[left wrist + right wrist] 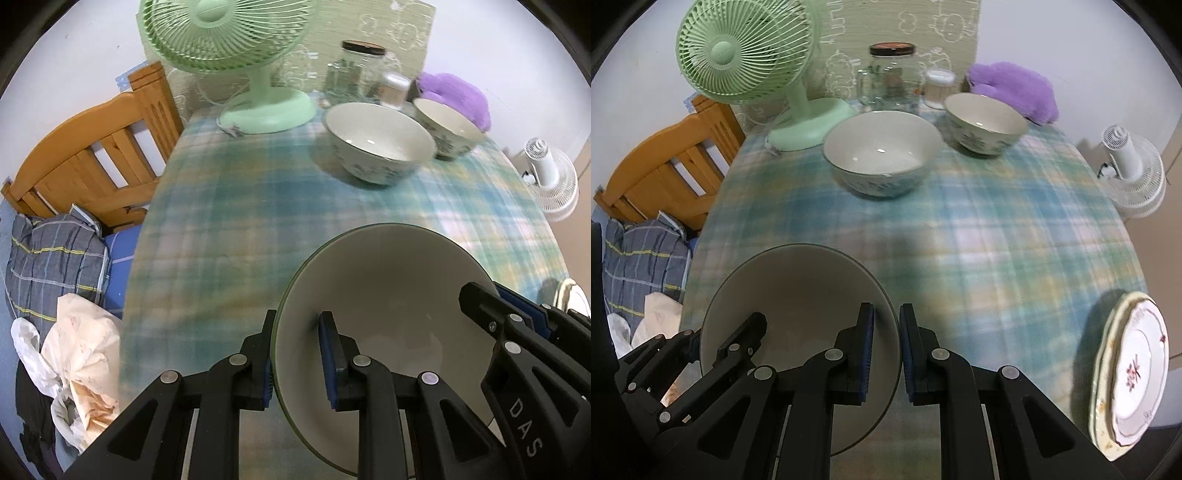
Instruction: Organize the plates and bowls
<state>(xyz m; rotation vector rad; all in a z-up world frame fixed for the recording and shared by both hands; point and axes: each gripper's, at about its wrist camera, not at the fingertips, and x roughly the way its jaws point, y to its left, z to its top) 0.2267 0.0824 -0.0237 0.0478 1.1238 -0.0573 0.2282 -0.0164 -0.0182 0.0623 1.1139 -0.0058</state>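
Note:
A large grey-white bowl (391,295) with a dark green rim is held over the near part of the table by both grippers. My left gripper (299,354) is shut on its left rim, one finger outside, one inside. My right gripper (886,347) is shut on its right rim (892,325); it also shows in the left wrist view (517,317). The bowl shows in the right wrist view (798,291). Two floral bowls stand at the back: a larger one (882,151) and a smaller one (984,122). Stacked plates (1134,369) lie at the near right edge.
A green desk fan (746,59), a glass jar (892,74), a glass mug (868,88) and a purple plush (1015,88) stand along the back of the plaid tablecloth (979,236). A wooden bed frame (92,155) and bedding are left; a white fan (1134,170) is right.

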